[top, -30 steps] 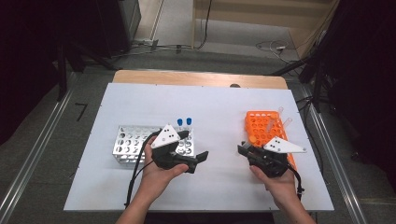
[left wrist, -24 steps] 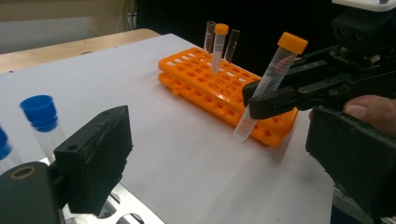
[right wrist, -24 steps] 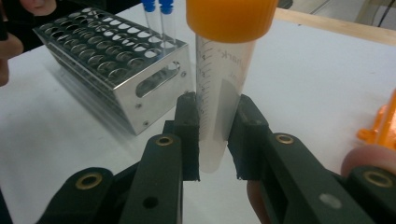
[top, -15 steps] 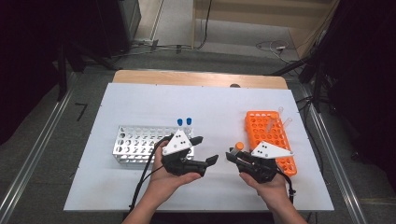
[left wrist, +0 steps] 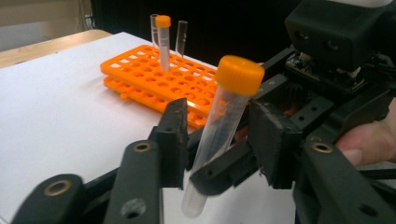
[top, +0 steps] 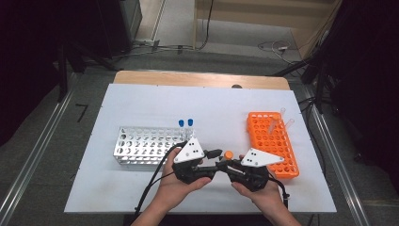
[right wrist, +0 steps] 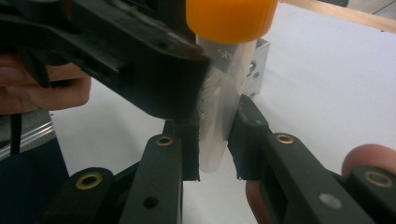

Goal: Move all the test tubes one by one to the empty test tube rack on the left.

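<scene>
light: bright, even | shadows: soft | surroundings: dark | close foreground: blurred

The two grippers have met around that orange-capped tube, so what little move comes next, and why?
Probably the left gripper finishes closing. Its jaws have just been closing around the orange-capped tube, yet gaps remain at both pads, while the right gripper clamps the tube low down. Only then should the right one let go.

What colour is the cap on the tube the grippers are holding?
Orange. The cap on the tube shows best in the left gripper view.
</scene>
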`<state>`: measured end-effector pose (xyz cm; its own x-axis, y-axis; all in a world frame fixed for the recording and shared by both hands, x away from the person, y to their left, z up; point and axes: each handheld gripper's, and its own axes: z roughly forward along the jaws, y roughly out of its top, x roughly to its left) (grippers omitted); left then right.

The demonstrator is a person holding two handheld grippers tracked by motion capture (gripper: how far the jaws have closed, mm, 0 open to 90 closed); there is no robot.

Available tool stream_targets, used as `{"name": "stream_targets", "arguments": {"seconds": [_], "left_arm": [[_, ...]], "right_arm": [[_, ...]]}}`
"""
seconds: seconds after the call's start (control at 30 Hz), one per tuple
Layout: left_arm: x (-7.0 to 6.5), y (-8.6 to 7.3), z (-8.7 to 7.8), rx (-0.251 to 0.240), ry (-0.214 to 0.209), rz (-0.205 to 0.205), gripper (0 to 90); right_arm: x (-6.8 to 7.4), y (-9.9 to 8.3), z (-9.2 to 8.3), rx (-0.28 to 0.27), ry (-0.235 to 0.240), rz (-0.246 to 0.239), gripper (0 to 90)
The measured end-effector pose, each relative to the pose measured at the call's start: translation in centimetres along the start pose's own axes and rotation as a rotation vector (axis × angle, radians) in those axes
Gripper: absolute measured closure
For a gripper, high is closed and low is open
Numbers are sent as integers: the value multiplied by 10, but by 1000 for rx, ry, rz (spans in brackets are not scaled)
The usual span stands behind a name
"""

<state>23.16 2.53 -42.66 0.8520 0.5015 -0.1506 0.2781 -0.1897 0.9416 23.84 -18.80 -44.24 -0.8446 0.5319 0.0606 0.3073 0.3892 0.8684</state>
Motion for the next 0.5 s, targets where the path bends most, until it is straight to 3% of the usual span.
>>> {"name": "stream_targets", "arguments": {"seconds": [0.2,0.5], "left_arm": [[-3,-1,3,17,-5,8,698],[-3,0,2,16,38,38,754]], "right_arm": [[6,1,2,3,23,-17,730],[4,0,2,9,37,-2,728]]}}
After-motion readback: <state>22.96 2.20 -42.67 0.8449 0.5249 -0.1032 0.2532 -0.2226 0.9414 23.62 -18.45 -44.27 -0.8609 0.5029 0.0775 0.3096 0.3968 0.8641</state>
